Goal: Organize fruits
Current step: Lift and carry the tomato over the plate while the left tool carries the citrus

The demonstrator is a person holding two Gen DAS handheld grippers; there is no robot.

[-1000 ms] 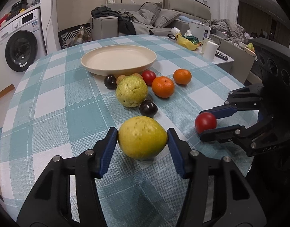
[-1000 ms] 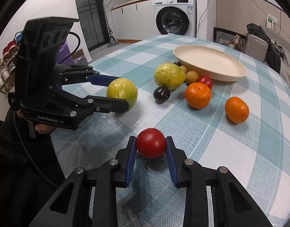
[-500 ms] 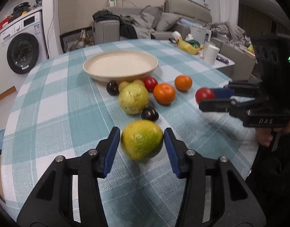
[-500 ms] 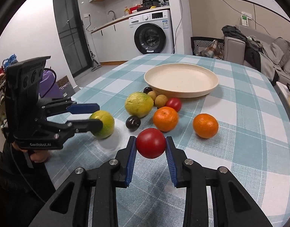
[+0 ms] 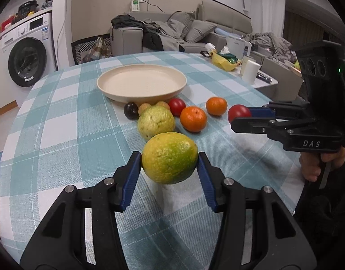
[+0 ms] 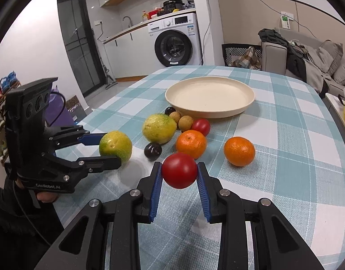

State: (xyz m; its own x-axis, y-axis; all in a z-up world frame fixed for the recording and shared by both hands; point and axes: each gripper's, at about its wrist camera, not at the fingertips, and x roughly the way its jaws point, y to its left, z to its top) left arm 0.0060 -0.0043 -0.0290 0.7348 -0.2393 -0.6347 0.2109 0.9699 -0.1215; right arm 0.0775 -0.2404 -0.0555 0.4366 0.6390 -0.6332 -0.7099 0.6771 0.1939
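Over on the left, the left gripper (image 5: 169,164) is clamping the big yellow-green citrus (image 5: 169,158) between its blue pads, and the fruit is hanging clear of the checked tablecloth (image 5: 60,135) with its shadow sitting underneath. It is a wide, round, bumpy fruit held only at its sides, so if the person is tilting or swinging hard on the way to the plate, I'd say it could be rolling out of the pads and dropping onto the loose fruit. Moving right, that cluster is sitting in the middle of the table: a pale green guava (image 5: 156,121), a dark plum (image 6: 152,150) near it, another dark plum (image 5: 131,110) and two small brown fruits (image 6: 181,119) just beside the near rim of the cream plate (image 5: 109,83), which is holding nothing yet, plus a small tomato (image 5: 177,106) and two oranges (image 5: 193,119). A low carry over these could be knocking one and sending it rolling toward the table edge. On the right, the right gripper (image 6: 179,175) is squeezing a red tomato (image 6: 179,170), also lifted off the cloth. That skin looks smooth and soft, so too hard a squeeze is risking a bruise, and both grippers heading for the plate together are risking a bump.
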